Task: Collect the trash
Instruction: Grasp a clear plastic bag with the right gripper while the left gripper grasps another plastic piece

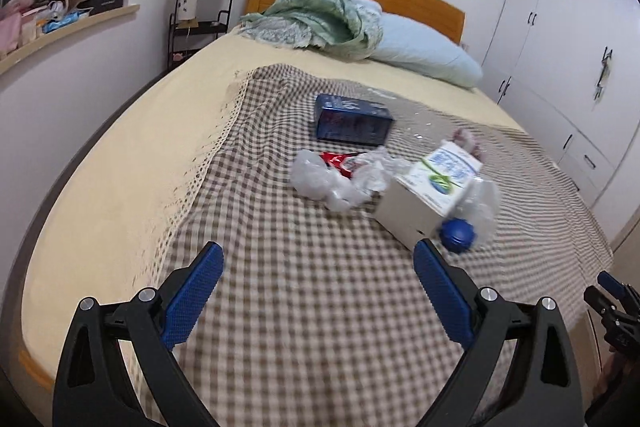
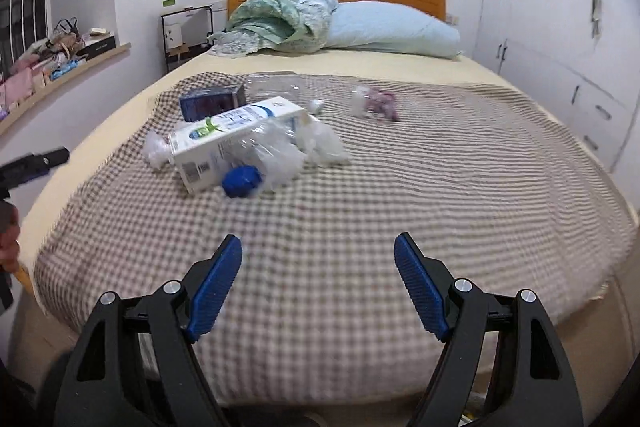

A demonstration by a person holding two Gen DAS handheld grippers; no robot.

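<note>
Trash lies scattered on the checked blanket (image 1: 320,307) of a bed (image 1: 120,187) as we start the collecting, nothing yet picked up by our reckoning. Left to right in the left wrist view: a dark blue box (image 1: 352,121), crumpled clear plastic (image 1: 324,179) over a red wrapper (image 1: 340,161), a white carton (image 1: 430,195) with a blue-capped clear bottle (image 1: 458,235) against its near end, and, beyond them, a small pinkish wad (image 1: 466,139). Our left gripper (image 1: 318,291) hovers above the blanket with its jaws spread wide, holding and touching nothing. Our right gripper (image 2: 318,283) is likewise wide apart and empty, well short of the carton (image 2: 236,139) and bottle (image 2: 242,181). No bin or bag shows. The next move, we judge, calls for reaching forward to the nearest piece, the bottle or carton, and closing squarely across it.
</note>
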